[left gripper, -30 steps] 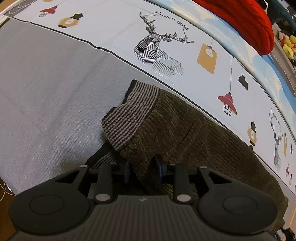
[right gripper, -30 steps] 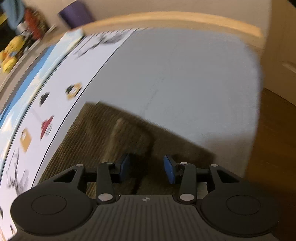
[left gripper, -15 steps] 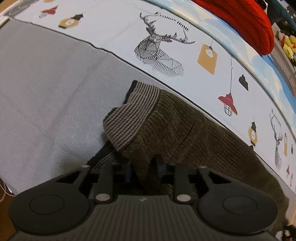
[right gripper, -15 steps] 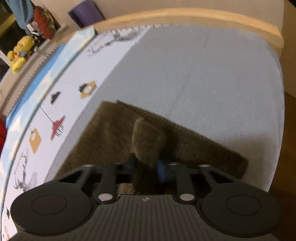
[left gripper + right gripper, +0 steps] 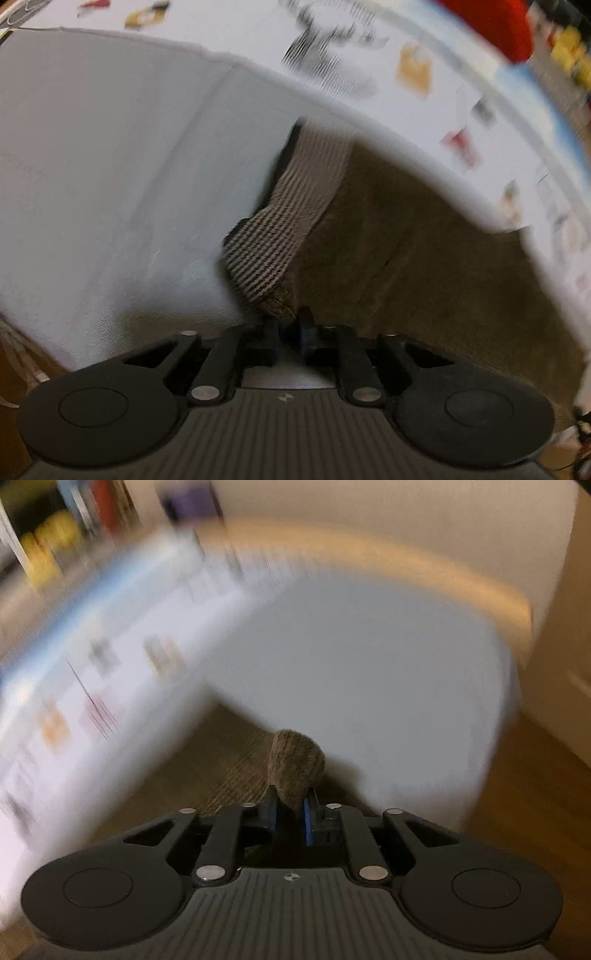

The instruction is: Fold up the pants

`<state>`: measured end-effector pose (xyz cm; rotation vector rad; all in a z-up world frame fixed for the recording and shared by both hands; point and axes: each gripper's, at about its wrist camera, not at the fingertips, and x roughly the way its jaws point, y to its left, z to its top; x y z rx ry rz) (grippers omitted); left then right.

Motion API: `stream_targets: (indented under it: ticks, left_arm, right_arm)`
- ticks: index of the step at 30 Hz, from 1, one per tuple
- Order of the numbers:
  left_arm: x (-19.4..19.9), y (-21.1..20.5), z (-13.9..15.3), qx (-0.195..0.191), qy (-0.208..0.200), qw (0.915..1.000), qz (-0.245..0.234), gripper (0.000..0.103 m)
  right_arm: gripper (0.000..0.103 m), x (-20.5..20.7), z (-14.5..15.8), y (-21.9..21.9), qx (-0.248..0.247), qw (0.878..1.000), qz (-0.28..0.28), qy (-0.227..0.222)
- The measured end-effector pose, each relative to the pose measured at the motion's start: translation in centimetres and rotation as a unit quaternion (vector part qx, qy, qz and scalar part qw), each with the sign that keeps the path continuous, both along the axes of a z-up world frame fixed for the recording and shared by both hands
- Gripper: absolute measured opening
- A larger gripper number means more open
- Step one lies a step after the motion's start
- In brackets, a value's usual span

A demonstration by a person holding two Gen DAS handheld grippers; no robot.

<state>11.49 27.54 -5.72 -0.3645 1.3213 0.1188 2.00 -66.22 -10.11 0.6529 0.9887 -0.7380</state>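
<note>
Olive corduroy pants (image 5: 406, 258) pinched at two points on a grey bedsheet (image 5: 110, 166).

Left gripper (image 5: 290, 325): corner by the striped waistband (image 5: 288, 229) is nipped, after the jaws eased a little wider. Right gripper (image 5: 291, 808): a bunched fold is clamped between blue pads (image 5: 307, 823), also after slight widening. The printed quilt (image 5: 461, 110) behind is blurred.

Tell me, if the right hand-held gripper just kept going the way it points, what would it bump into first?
Nothing new: the right hand-held gripper is already shut on a bunched fold of the brown pants. Straight beyond that fold, it would probably meet the grey bed sheet, though blur makes depth unclear.
</note>
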Motion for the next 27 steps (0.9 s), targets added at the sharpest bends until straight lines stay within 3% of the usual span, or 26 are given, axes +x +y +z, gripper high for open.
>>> stream_targets:
  ticks: [3,8,11,13,15,16,17,19,21,22,23,25,27]
  left_arm:
    - [-0.2,0.6,0.9,0.012,-0.020,0.9997,0.010,0.031]
    - [-0.2,1.8,3.5,0.005,-0.078,0.9953,0.057,0.039]
    - [0.7,1.1,3.3,0.000,-0.078,0.9958,0.048,0.050]
    - [1.2,0.1,3.1,0.017,-0.073,0.9966,0.034,0.055]
    - [1.5,-0.4,3.2,0.030,-0.070,0.9967,0.026,0.055]
    - [1.6,-0.4,3.1,0.031,-0.070,0.9967,0.025,0.055]
    - [1.6,-0.5,3.1,0.029,-0.071,0.9967,0.026,0.055]
    - [1.6,-0.5,3.0,0.026,-0.075,0.9965,0.025,0.055]
    - [1.7,-0.7,3.0,0.028,-0.077,0.9964,0.021,0.055]
    - [1.8,-0.8,3.0,0.030,-0.076,0.9965,0.019,0.055]
    - [1.9,-0.9,2.9,0.031,-0.074,0.9966,0.018,0.055]
    - [2.0,-1.0,2.9,0.031,-0.075,0.9966,0.018,0.055]
    - [2.0,-1.0,2.9,0.031,-0.074,0.9966,0.018,0.055]
  right_arm:
    - [0.028,-1.4,0.1,-1.1,0.012,0.999,-0.020,-0.024]
    - [0.038,-2.3,1.2,-1.4,-0.015,0.999,-0.019,-0.034]
    - [0.041,-2.6,0.6,-1.9,0.005,0.999,-0.031,-0.043]
    - [0.043,-2.6,0.2,-1.9,0.008,0.999,-0.029,-0.038]
    - [0.042,-2.6,0.1,-1.7,0.009,0.999,-0.022,-0.035]
    - [0.020,-2.6,0.3,-1.5,0.007,0.999,-0.019,-0.042]
    - [0.009,-2.6,1.2,-1.3,0.000,0.998,-0.017,-0.059]
    - [0.009,-2.9,3.9,-0.4,-0.027,0.991,0.000,-0.131]
    - [0.008,-4.1,7.1,0.5,-0.084,0.968,0.020,-0.236]
    - [0.008,-4.7,8.0,0.5,-0.115,0.959,0.012,-0.259]
    - [0.010,-5.0,8.1,0.1,-0.124,0.960,-0.010,-0.253]
    - [0.012,-4.7,5.8,-1.4,-0.082,0.982,-0.046,-0.161]
    - [0.015,-4.5,3.0,-2.3,-0.031,0.995,-0.053,-0.084]
